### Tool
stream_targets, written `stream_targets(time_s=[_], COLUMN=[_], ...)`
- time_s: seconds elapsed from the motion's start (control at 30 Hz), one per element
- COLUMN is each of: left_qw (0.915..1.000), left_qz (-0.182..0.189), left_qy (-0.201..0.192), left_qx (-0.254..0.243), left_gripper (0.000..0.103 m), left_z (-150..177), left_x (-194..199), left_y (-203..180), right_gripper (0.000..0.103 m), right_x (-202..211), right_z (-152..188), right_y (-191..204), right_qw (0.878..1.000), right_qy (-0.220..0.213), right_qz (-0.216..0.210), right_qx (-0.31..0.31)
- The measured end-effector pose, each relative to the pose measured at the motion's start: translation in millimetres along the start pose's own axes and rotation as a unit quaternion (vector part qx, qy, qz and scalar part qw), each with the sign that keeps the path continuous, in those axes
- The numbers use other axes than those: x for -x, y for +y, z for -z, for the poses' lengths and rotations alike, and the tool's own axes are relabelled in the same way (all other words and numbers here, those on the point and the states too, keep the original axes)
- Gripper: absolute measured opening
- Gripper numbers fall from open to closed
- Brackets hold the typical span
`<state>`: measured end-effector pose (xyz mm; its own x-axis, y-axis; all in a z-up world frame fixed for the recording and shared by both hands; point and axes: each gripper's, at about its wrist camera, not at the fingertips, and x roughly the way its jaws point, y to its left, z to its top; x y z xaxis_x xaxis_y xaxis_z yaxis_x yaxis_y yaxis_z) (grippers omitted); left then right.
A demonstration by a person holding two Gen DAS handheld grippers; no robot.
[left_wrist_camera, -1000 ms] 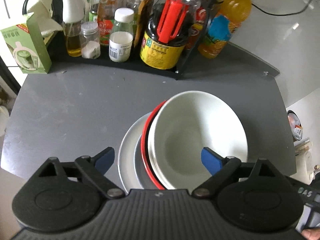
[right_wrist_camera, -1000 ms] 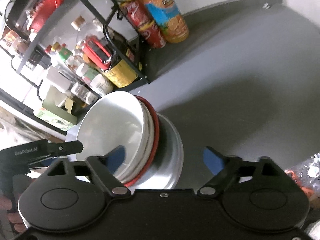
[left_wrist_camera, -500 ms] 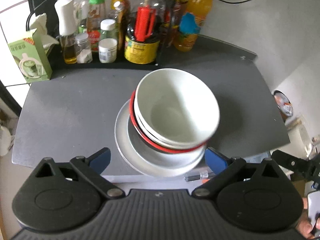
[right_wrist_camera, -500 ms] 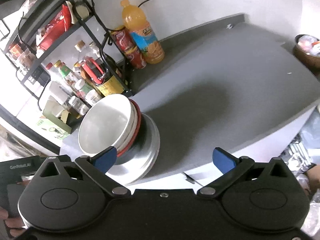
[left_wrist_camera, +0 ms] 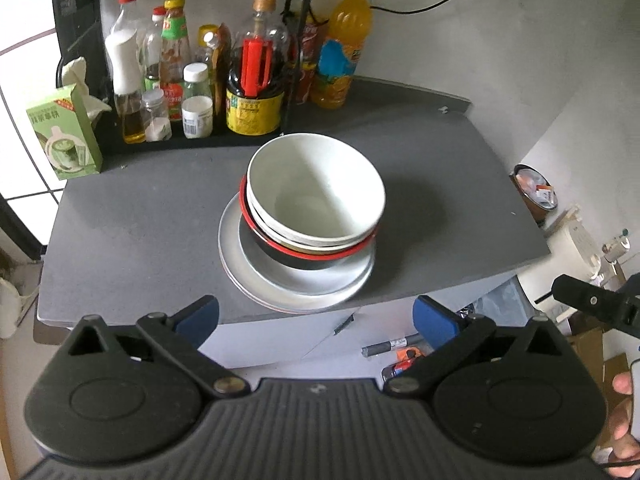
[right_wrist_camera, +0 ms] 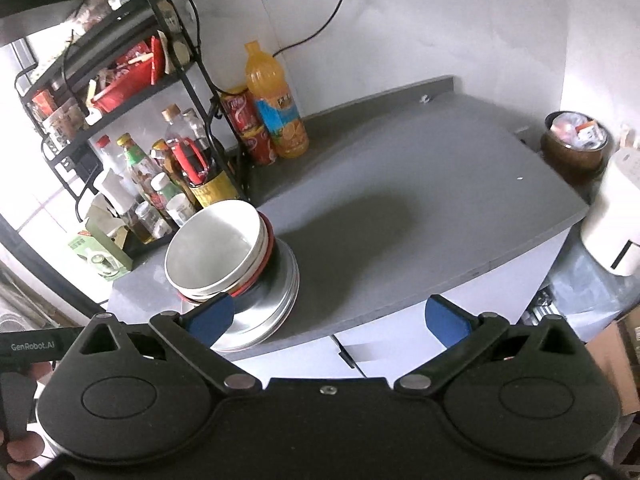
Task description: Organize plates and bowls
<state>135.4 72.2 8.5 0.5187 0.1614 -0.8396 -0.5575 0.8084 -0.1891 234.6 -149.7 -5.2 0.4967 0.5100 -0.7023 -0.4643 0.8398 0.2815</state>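
A black wire rack (left_wrist_camera: 298, 40) is standing at the far left corner of the grey desk (left_wrist_camera: 140, 220), holding a row of sauce and oil bottles, among them a dark bottle with a red handle (left_wrist_camera: 256, 80) and a white-capped jar (left_wrist_camera: 197, 102). A green carton (left_wrist_camera: 64, 132) is sitting at the desk's left edge just beside the rack, while an orange drink bottle (right_wrist_camera: 276, 108) and two red cans (right_wrist_camera: 250, 128) stacked one on the other are standing against the far edge next to the rack's right post. Off the desk's right edge, a brown bowl of small packets (right_wrist_camera: 576, 144) and a white appliance (right_wrist_camera: 612, 224) are sitting lower down, and a black cable (right_wrist_camera: 320, 20) is hanging along the white wall.
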Motion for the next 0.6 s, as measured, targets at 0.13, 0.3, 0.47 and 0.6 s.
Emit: stream_targets(time_s=[0.13,0.3,0.47,0.6], left_qw=[0.9999,0.9995,0.9996,0.9991], left_qz=[0.01,0.025,0.023,0.015], left_qy=[-0.01,-0.016,-0.016,-0.026], left_qx=[-0.002,-0.011,-0.011,-0.029], left_gripper=[0.102,0.102,0.102,0.102], left_z=[7.6,19.0,30.6,39.5], left_x=[15.1,31.2,44.6,56.1], left_y=[-0.8,-1.7,0.4,-0.1], right_gripper=[0.103,0.103,0.103,0.103], right_x=[16.7,35.5,55.2,70.0], right_z=[7.2,18.4,29.2,38.4], right_y=[2.7,6.6,10.4,17.5], right_qw=[1.0,1.0,0.999,0.998], right_qy=[-0.012,-0.016,-0.027,-0.038], right_qz=[0.007,0.019,0.038,0.056], right_qx=[0.001,0.005,0.01,0.02])
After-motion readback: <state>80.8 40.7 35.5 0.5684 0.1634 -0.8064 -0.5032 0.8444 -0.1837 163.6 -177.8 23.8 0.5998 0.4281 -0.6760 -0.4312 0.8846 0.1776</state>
